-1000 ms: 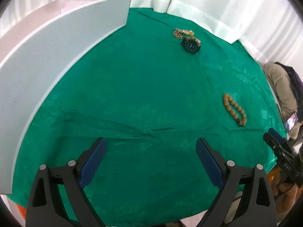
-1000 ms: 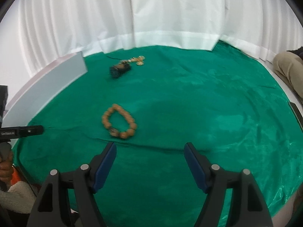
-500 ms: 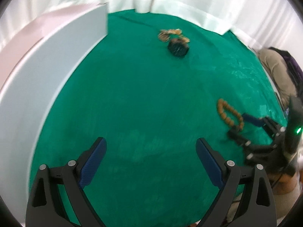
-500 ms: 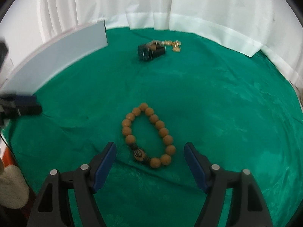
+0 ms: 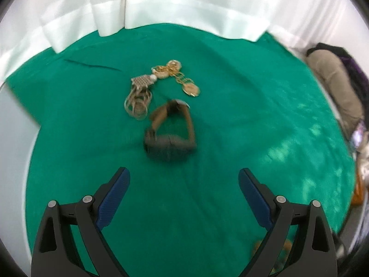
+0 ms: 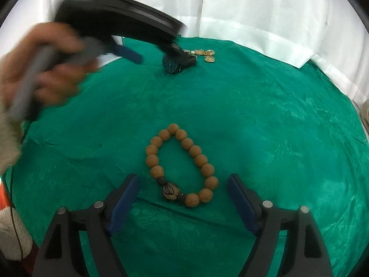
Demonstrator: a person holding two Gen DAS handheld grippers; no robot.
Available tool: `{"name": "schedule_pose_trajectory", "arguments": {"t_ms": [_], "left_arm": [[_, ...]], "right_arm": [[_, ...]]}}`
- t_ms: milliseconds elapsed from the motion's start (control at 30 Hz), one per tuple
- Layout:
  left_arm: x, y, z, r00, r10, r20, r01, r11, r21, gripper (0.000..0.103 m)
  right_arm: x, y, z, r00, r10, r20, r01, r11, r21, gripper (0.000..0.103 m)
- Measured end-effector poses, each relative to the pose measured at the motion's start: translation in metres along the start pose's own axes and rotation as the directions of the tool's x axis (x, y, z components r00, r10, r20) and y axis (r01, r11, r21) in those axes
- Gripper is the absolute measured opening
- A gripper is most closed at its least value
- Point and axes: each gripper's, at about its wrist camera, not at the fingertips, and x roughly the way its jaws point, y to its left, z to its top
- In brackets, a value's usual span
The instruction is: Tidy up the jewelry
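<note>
A wooden bead bracelet (image 6: 200,159) lies flat on the green cloth (image 6: 276,127) in the right wrist view. Its near end with the carved bead sits between the fingertips of my right gripper (image 6: 183,180), whose jaws are opening; the pads do not touch it. Farther back, a dark watch (image 6: 170,63) stands beside gold pieces (image 6: 208,55). My left gripper (image 6: 154,53) hovers over the watch, held by a hand (image 6: 41,69). In the left wrist view the watch (image 5: 170,138) is blurred, just ahead of my open left gripper (image 5: 183,173), and a tangle of gold chains and pendants (image 5: 161,78) lies behind it.
White curtains (image 5: 184,4) close off the back of the table. A white board (image 5: 13,138) stands along the left edge. A seated person's leg (image 5: 334,80) shows beyond the right edge. The green cloth (image 5: 253,115) has low wrinkles.
The left gripper swept across the table to the watch and gold pile, and the white board slid off to the left. The right gripper closed in on the bracelet, then held still with jaws slightly wider.
</note>
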Motion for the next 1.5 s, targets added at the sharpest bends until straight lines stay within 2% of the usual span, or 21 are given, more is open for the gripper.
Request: {"name": "schedule_pose_trajectory", "arguments": {"t_ms": [200, 233, 300, 333, 367, 600, 800, 833, 867, 933, 967, 1033, 1100, 1133, 1200, 1300, 1367, 1500], "left_arm": [[0.029, 0.010, 0.019, 0.998, 0.059, 0.017, -0.058, 0.998, -0.024, 0.095], [0.029, 0.010, 0.019, 0.998, 0.062, 0.026, -0.062, 0.998, -0.015, 0.090], [0.026, 0.007, 0.018, 0.996, 0.077, 0.044, -0.078, 0.997, 0.022, 0.073], [0.025, 0.006, 0.016, 0.995, 0.080, 0.052, -0.083, 0.996, 0.044, 0.056], [0.024, 0.004, 0.016, 0.995, 0.079, 0.059, -0.083, 0.995, 0.063, 0.053], [-0.001, 0.009, -0.009, 0.993, 0.085, 0.083, -0.088, 0.996, 0.032, 0.052], [-0.048, 0.029, -0.057, 0.995, 0.068, 0.075, -0.067, 0.998, -0.023, 0.052], [-0.055, 0.032, -0.066, 0.995, 0.065, 0.072, -0.063, 0.997, -0.035, 0.052], [-0.064, 0.036, -0.077, 0.996, 0.065, 0.069, -0.062, 0.997, -0.049, 0.052], [-0.077, 0.041, -0.093, 0.995, 0.066, 0.069, -0.061, 0.996, -0.066, 0.052], [-0.085, 0.045, -0.101, 0.995, 0.067, 0.071, -0.061, 0.995, -0.075, 0.052], [-0.101, 0.050, -0.116, 0.994, 0.074, 0.083, -0.066, 0.994, -0.092, 0.052], [-0.118, 0.056, -0.130, 0.993, 0.070, 0.094, -0.059, 0.992, -0.109, 0.052], [-0.125, 0.058, -0.135, 0.993, 0.067, 0.099, -0.055, 0.992, -0.117, 0.052], [-0.140, 0.062, -0.145, 0.991, 0.058, 0.118, -0.042, 0.990, -0.133, 0.052], [-0.160, 0.067, -0.157, 0.988, 0.060, 0.143, -0.039, 0.989, -0.145, 0.052], [-0.168, 0.070, -0.161, 0.987, 0.053, 0.155, -0.029, 0.987, -0.156, 0.052], [-0.186, 0.081, -0.171, 0.981, 0.061, 0.186, -0.025, 0.981, -0.194, 0.052]], "right_arm": [[-0.002, 0.004, -0.001, 1.000, 0.005, 0.008, -0.005, 1.000, 0.002, 0.083], [-0.002, 0.004, -0.001, 1.000, 0.006, 0.009, -0.006, 1.000, 0.003, 0.084], [-0.002, 0.004, -0.001, 1.000, 0.007, 0.010, -0.007, 1.000, 0.002, 0.084], [-0.002, 0.004, -0.001, 1.000, 0.007, 0.010, -0.007, 1.000, 0.002, 0.084], [-0.002, 0.004, -0.001, 1.000, 0.007, 0.009, -0.007, 1.000, 0.003, 0.084], [-0.001, 0.004, 0.000, 1.000, 0.007, 0.006, -0.008, 1.000, 0.003, 0.084], [-0.001, 0.005, 0.008, 0.995, 0.017, -0.097, -0.018, 1.000, -0.013, 0.081], [-0.002, 0.005, 0.010, 0.993, 0.018, -0.112, -0.020, 1.000, -0.015, 0.072], [-0.003, 0.003, 0.012, 0.993, 0.013, -0.114, -0.015, 1.000, -0.018, 0.053], [-0.004, -0.002, 0.015, 0.992, 0.021, -0.124, -0.022, 1.000, -0.009, 0.032], [-0.004, -0.006, 0.017, 0.991, 0.026, -0.133, -0.026, 1.000, 0.003, 0.025], [-0.003, -0.013, 0.019, 0.988, 0.064, -0.143, -0.058, 0.997, 0.045, 0.024], [-0.007, -0.021, 0.020, 0.984, 0.117, -0.131, -0.104, 0.989, 0.104, 0.017], [-0.010, -0.023, 0.020, 0.984, 0.134, -0.121, -0.119, 0.985, 0.126, 0.000], [-0.019, -0.034, 0.023, 0.975, 0.198, -0.097, -0.175, 0.963, 0.204, 0.000], [-0.029, -0.043, 0.028, 0.973, 0.218, -0.077, -0.195, 0.952, 0.238, 0.000], [-0.038, -0.050, 0.033, 0.961, 0.273, -0.046, -0.250, 0.927, 0.281, 0.000], [-0.059, -0.066, 0.051, 0.947, 0.319, 0.023, -0.310, 0.894, 0.324, 0.000]]}}
